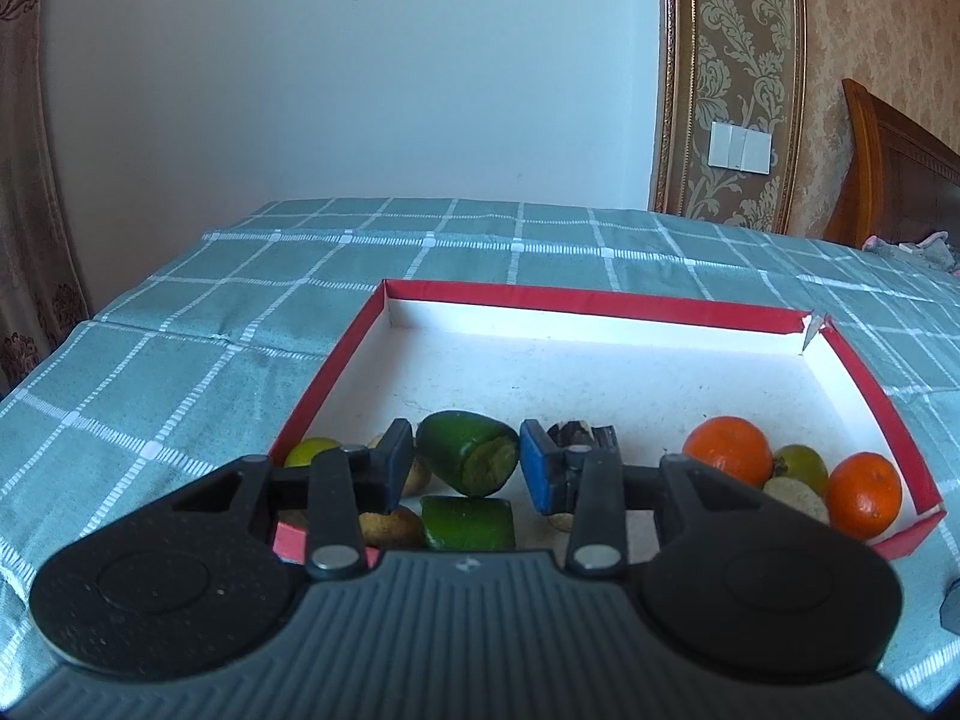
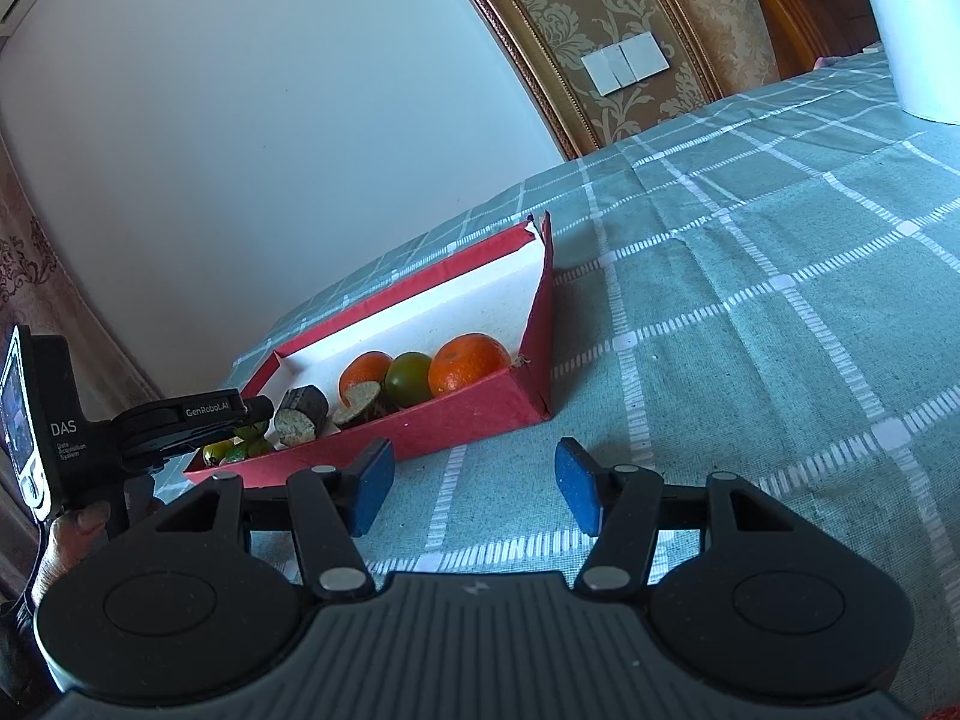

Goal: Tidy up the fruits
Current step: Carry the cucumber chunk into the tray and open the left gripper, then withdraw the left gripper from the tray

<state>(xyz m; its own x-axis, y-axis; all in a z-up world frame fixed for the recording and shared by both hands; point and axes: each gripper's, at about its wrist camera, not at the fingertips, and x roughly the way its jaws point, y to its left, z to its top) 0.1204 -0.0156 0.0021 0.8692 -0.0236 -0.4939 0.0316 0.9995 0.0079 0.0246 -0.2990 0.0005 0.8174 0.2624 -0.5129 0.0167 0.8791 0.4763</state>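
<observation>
A red box [image 1: 600, 300] with a white inside lies on the checked cloth and holds the fruits. My left gripper [image 1: 467, 468] is open over its near left end, with a cut green fruit piece [image 1: 465, 456] between the pads, apart from them. A second green piece [image 1: 468, 522] lies just below. Two oranges [image 1: 729, 450] and a green fruit [image 1: 801, 465] sit at the right end. My right gripper [image 2: 474, 486] is open and empty above the cloth, just in front of the box [image 2: 468, 420]. The left gripper also shows there [image 2: 180, 420].
The table carries a green checked cloth [image 2: 750, 330]. A white object [image 2: 906, 30] stands at the far right of it. A wall and a patterned panel with a switch [image 1: 741, 147] lie behind. A wooden headboard [image 1: 888, 168] is at the right.
</observation>
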